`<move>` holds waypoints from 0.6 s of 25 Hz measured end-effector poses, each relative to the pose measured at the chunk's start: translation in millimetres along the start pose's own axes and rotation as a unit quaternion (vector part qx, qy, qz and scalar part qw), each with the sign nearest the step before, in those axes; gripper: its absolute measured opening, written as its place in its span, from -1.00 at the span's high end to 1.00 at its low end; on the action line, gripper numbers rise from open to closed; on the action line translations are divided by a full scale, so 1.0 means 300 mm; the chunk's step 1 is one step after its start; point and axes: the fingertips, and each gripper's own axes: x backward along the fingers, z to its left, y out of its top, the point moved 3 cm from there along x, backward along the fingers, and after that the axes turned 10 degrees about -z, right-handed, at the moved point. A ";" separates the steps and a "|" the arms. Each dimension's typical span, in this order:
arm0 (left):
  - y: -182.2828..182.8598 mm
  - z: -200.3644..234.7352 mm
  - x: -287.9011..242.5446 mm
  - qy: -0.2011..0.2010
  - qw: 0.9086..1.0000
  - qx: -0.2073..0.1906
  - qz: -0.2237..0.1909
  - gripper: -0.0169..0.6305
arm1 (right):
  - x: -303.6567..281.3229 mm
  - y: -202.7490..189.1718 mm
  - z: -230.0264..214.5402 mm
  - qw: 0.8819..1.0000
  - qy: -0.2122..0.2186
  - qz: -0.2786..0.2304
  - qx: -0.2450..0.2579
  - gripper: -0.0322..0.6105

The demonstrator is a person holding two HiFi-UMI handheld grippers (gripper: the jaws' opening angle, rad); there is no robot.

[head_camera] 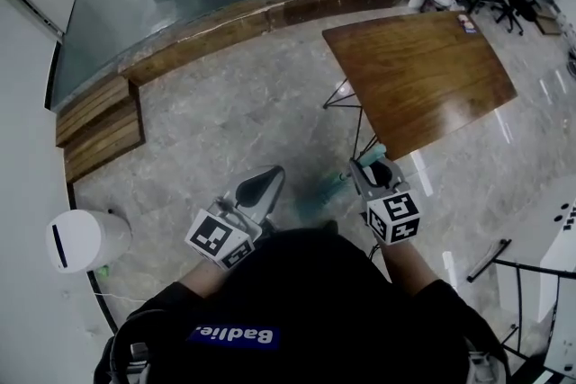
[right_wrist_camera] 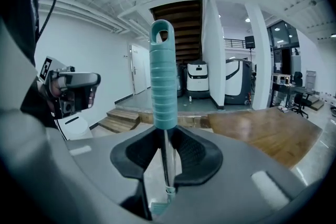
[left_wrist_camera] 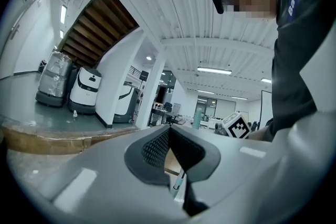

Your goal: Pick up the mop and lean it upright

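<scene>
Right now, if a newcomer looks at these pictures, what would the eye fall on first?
The teal mop handle, standing upright in the middle of the right gripper view, with the right tongs closed on its thin pole. Next comes the brown wooden table just ahead of the person, on the glossy stone floor.

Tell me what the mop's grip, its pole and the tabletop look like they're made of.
The mop grip is teal, ribbed and matte, probably plastic or rubber. The pole is thin, silvery and shiny, likely metal. The tabletop is brown with grain and glossy reflections: wood or wood-look laminate.
</scene>
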 end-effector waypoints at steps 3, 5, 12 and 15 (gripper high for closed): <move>0.000 0.006 0.003 0.000 1.000 -0.003 -0.001 0.90 | -0.009 0.053 0.062 1.000 0.023 -0.019 0.001 0.57; -0.001 0.006 0.003 -0.002 1.000 -0.010 0.001 0.90 | -0.017 0.084 0.095 0.999 0.036 -0.029 0.000 0.57; 0.003 -0.006 0.003 -0.028 0.999 -0.028 0.009 0.90 | -0.064 0.165 0.188 0.996 0.073 -0.050 0.003 0.57; 0.008 0.002 0.015 -0.027 0.999 -0.021 0.000 0.90 | -0.084 0.180 0.235 0.994 0.091 -0.054 0.010 0.57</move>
